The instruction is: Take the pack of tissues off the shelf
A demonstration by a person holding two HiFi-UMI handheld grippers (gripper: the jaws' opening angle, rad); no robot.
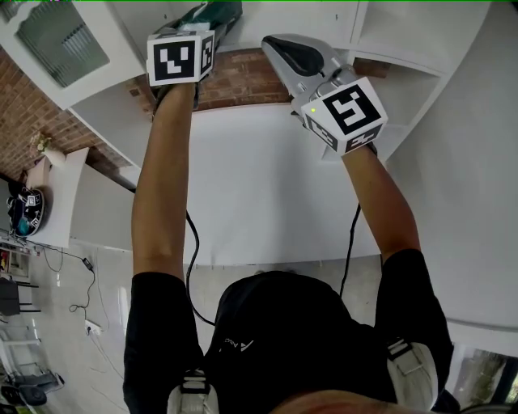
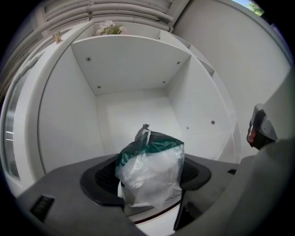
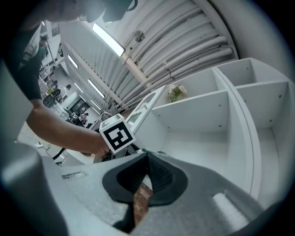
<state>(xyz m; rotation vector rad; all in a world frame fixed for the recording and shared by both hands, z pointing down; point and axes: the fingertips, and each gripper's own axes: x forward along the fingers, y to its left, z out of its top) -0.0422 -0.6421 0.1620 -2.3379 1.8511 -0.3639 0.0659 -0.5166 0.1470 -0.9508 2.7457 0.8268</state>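
Our left claw pinches the pack of tissues inside the white shelf; our right claw is closed tight, holding nothing.

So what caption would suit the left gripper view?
Left gripper clamps the tissues inside a white shelf compartment.

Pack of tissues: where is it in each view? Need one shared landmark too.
Head view: pack of tissues at the top edge, left of centre.
Left gripper view: low centre, between the left claw's jaws.
Right gripper view: not clearly visible.
Shared landmark: the white shelf.
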